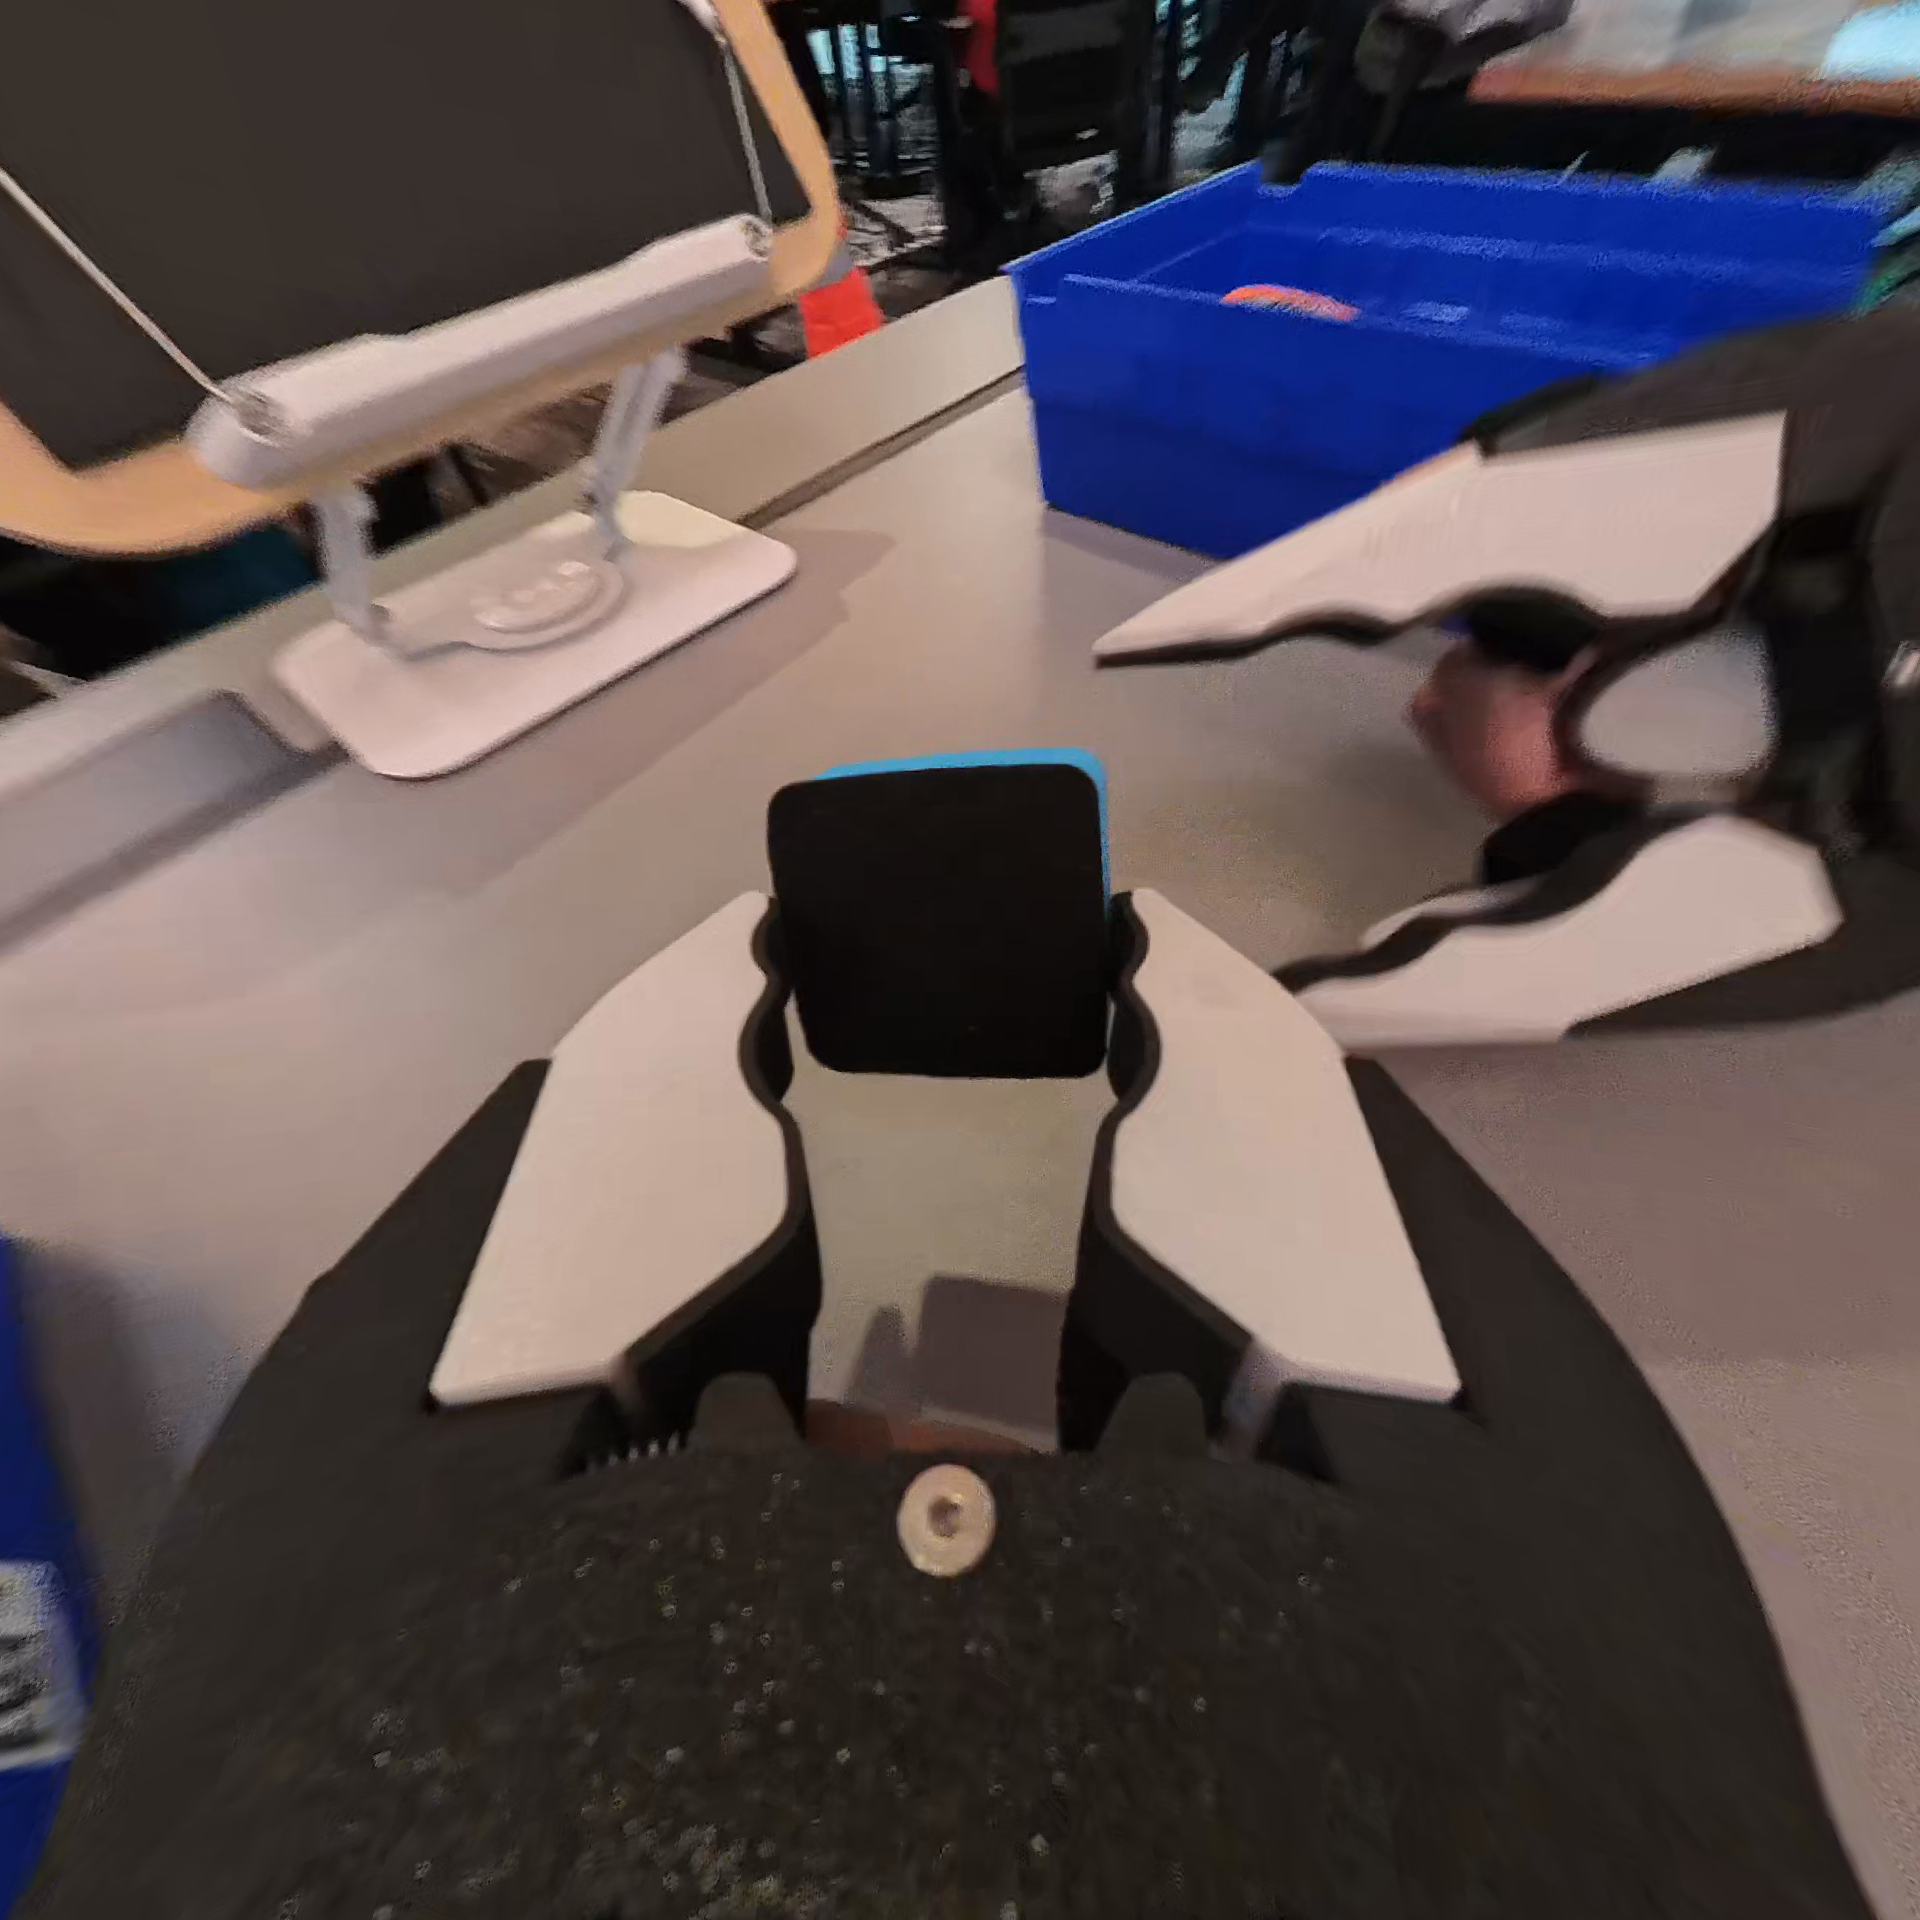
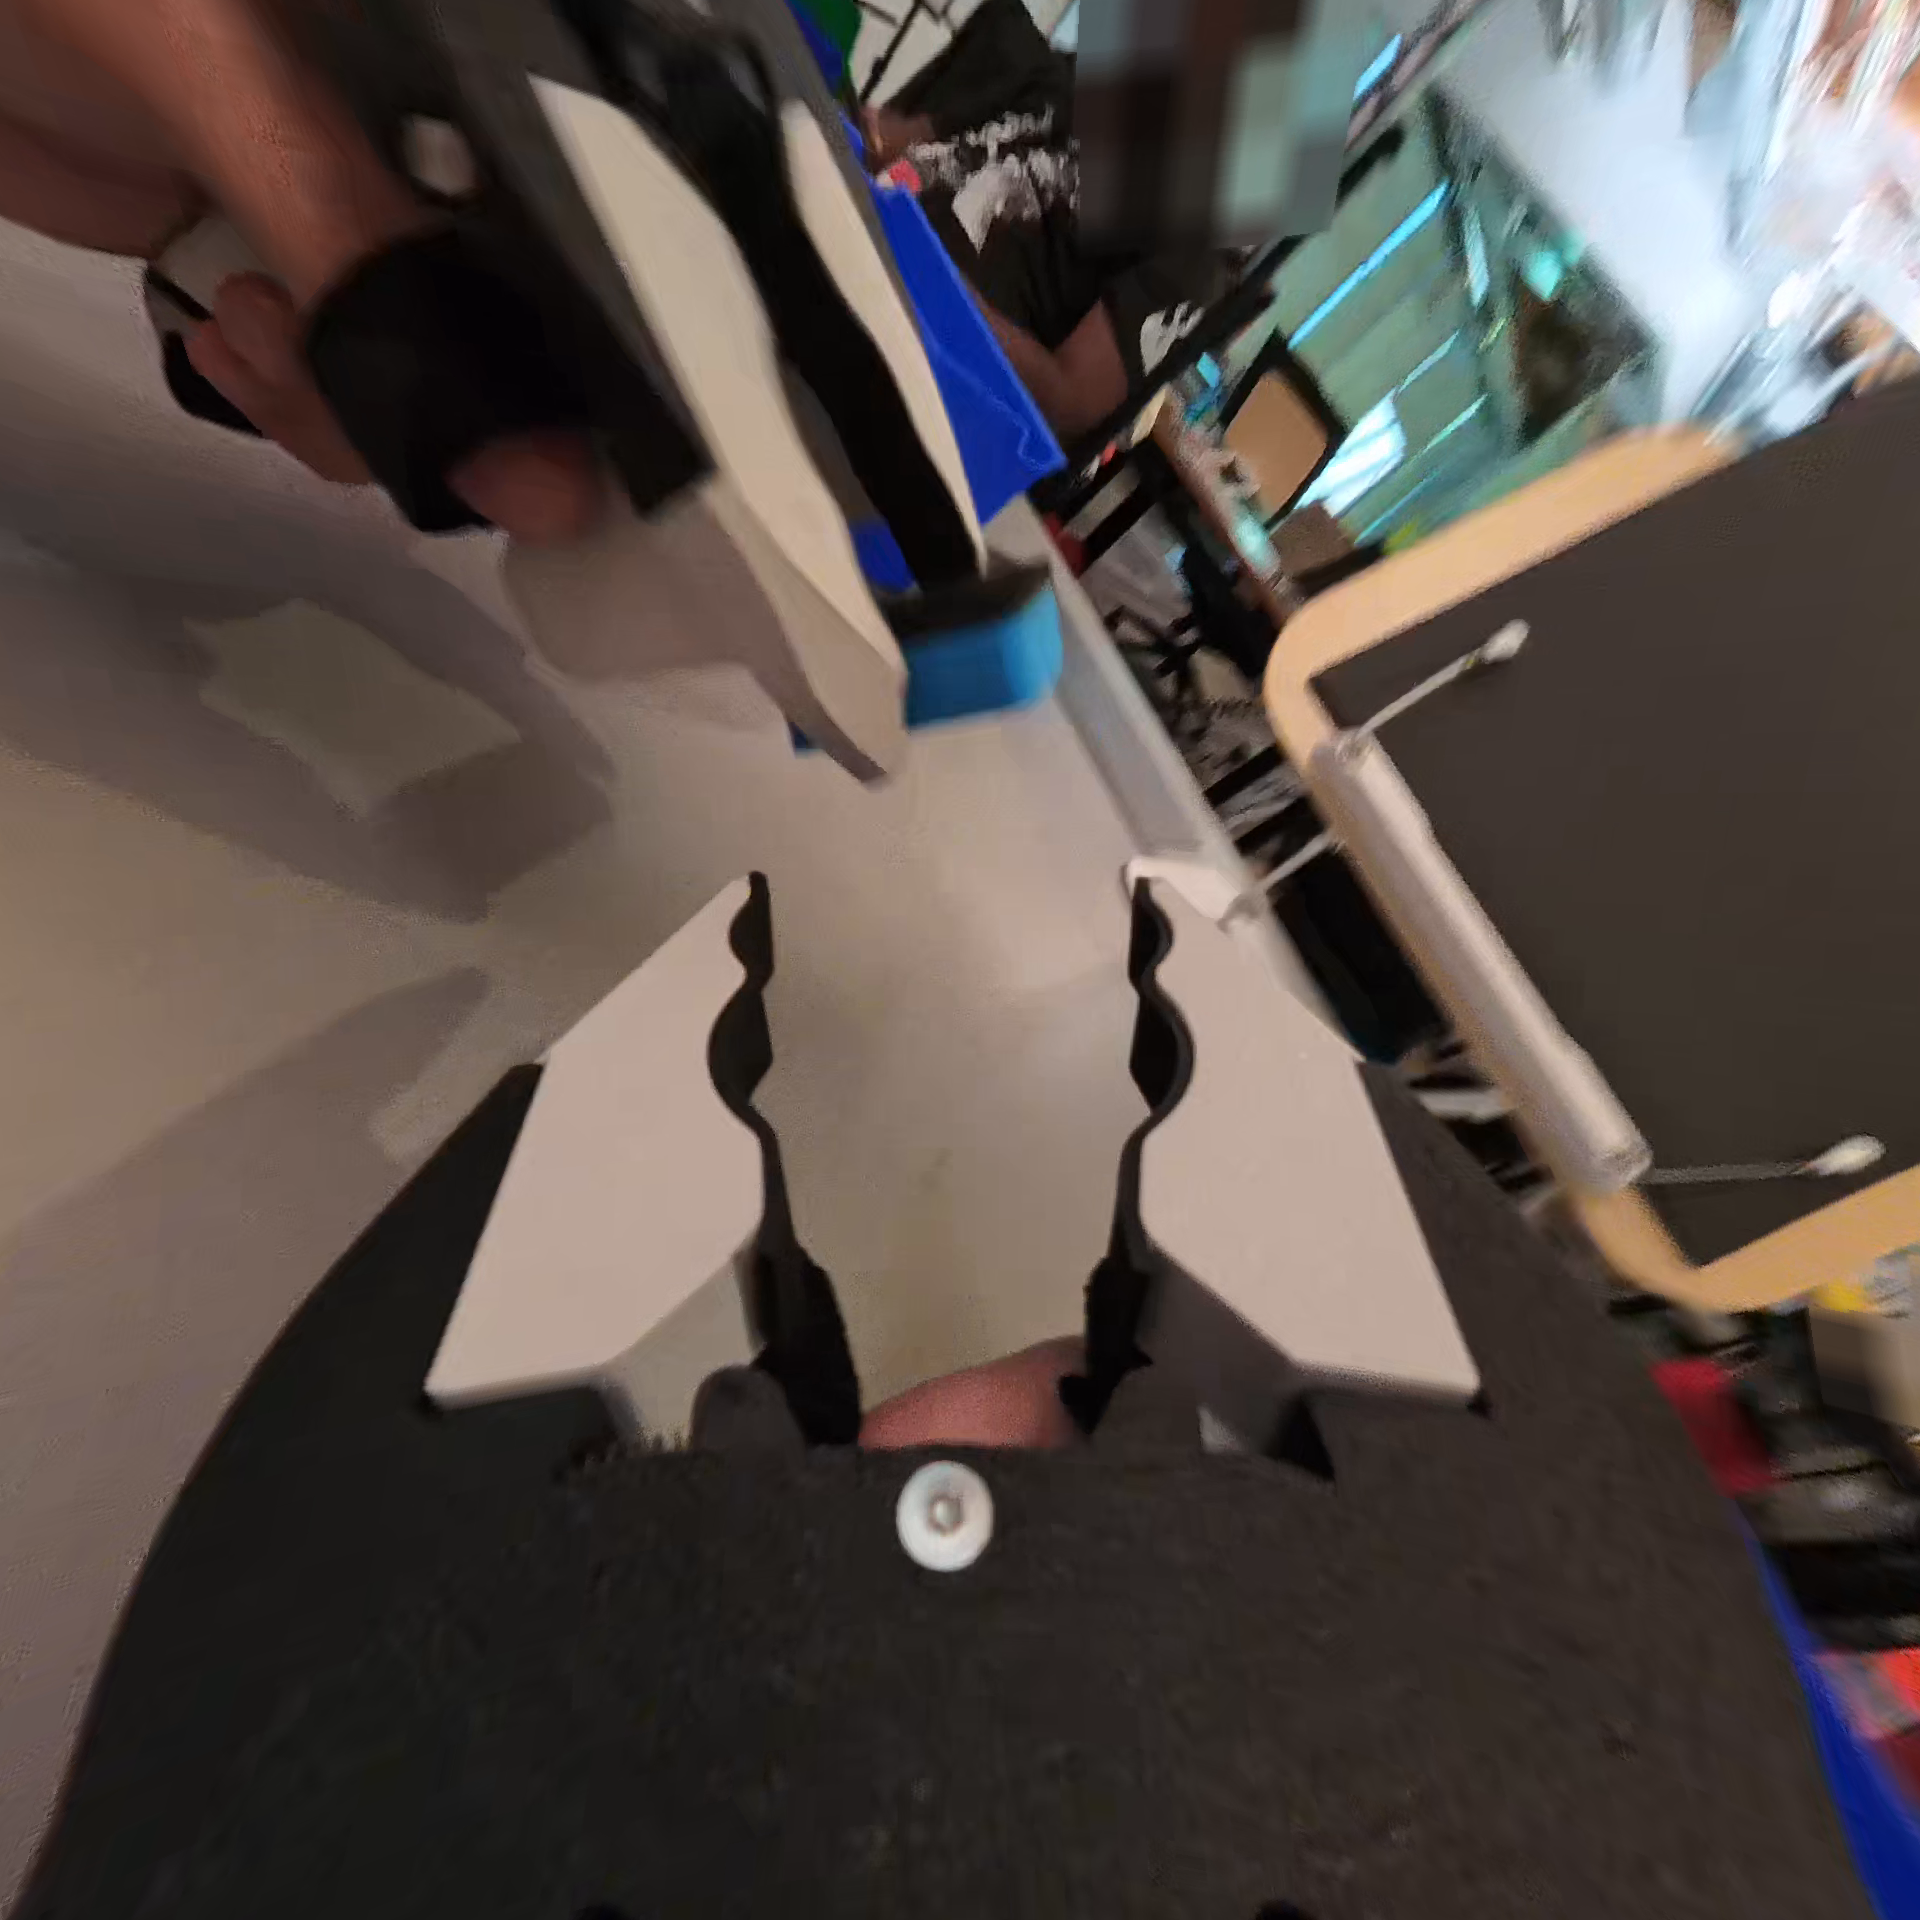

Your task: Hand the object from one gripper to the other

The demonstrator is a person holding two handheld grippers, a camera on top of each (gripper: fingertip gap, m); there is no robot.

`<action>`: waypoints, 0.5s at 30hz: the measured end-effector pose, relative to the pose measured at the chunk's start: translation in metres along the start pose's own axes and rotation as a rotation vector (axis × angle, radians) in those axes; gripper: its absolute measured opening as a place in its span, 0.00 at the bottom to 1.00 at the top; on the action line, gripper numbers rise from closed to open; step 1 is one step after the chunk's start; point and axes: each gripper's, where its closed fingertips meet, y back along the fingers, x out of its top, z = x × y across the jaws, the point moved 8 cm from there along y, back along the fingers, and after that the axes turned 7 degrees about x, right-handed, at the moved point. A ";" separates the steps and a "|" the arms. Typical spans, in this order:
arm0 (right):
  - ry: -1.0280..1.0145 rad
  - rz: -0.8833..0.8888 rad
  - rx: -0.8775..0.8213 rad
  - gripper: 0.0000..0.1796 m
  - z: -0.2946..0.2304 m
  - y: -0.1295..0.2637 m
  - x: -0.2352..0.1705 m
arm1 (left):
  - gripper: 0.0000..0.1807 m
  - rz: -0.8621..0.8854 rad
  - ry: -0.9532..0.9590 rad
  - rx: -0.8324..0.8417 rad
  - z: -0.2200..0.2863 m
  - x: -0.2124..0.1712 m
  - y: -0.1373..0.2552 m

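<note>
The left gripper (image 1: 940,914) pinches a square pad (image 1: 940,920), black-faced with a blue back, between its fingertips above the grey table (image 1: 1039,644). The right gripper (image 2: 940,894) is spread wide and holds nothing, just right of the pad. Beyond the pad stand a blue bin (image 1: 1351,343) and a tablet stand (image 1: 520,634).

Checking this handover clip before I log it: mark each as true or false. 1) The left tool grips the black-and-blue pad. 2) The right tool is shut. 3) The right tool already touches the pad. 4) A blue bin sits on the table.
1) True: the left tool pinches the black-and-blue pad.
2) False: the right tool is open and empty.
3) False: it is apart from the pad.
4) True: the blue bin rests on the grey table.
</note>
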 end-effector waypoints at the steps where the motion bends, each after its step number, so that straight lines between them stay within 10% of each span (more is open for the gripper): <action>1: -0.087 -0.012 0.017 0.38 0.006 0.001 -0.008 | 0.32 -0.010 -0.054 0.023 -0.003 -0.001 0.002; 6: -0.409 0.171 0.185 0.33 0.025 0.009 -0.026 | 0.32 -0.046 0.005 -0.225 0.002 -0.007 0.007; 15: -0.173 0.421 0.458 0.27 -0.009 0.021 0.010 | 0.32 -0.153 0.196 -0.802 0.021 0.004 0.035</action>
